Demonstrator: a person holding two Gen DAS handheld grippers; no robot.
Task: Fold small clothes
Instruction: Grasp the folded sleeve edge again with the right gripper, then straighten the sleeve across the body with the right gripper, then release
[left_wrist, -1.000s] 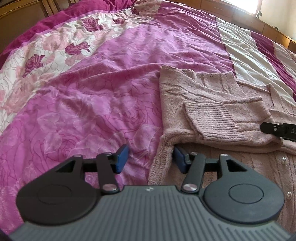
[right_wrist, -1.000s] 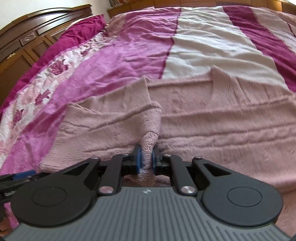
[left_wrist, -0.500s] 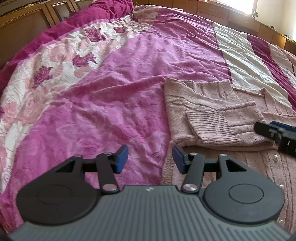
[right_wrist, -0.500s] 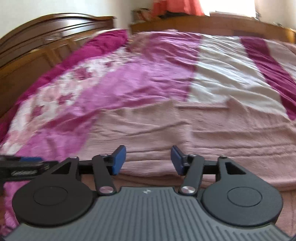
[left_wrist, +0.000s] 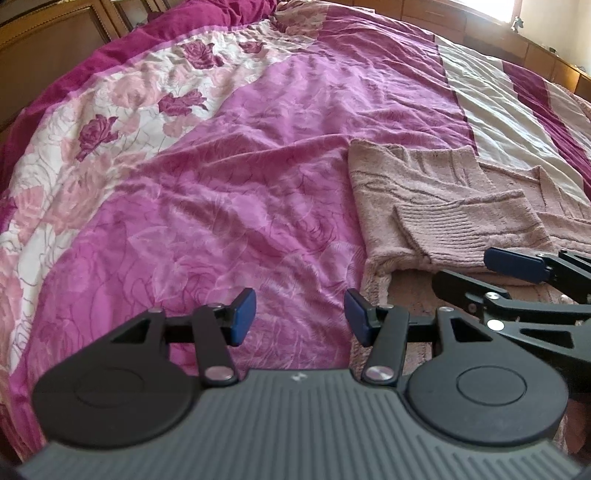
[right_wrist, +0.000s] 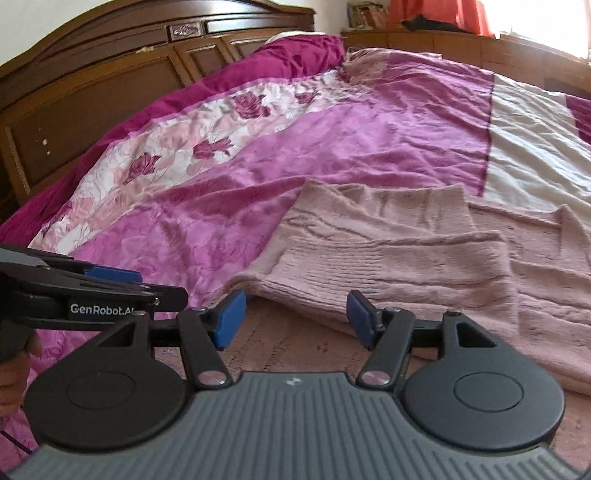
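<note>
Left wrist view
- Left gripper (left_wrist: 299, 317): jaws parted about halfway, nothing between the blue pads; magenta floral bedspread (left_wrist: 221, 206) beneath.
- Dusty-pink knitted cardigan (left_wrist: 443, 206): centre right of the frame, lying flat on the bedspread, ribbed sleeve (left_wrist: 469, 229) folded across its body.
- Right gripper (left_wrist: 517, 273): enters from the right edge, over the cardigan's lower part.

Right wrist view
- Right gripper (right_wrist: 293, 317): jaws apart, empty, hovering above the cardigan (right_wrist: 424, 236).
- Sleeve cuff (right_wrist: 388, 258): centre frame, just beyond the pads.
- Left gripper (right_wrist: 110, 284): left edge.
- Dark wooden headboard (right_wrist: 110, 74): upper left.

"GenRobot.AI" in white letters, on the black left tool (right_wrist: 110, 286), last letter partly hidden
</note>
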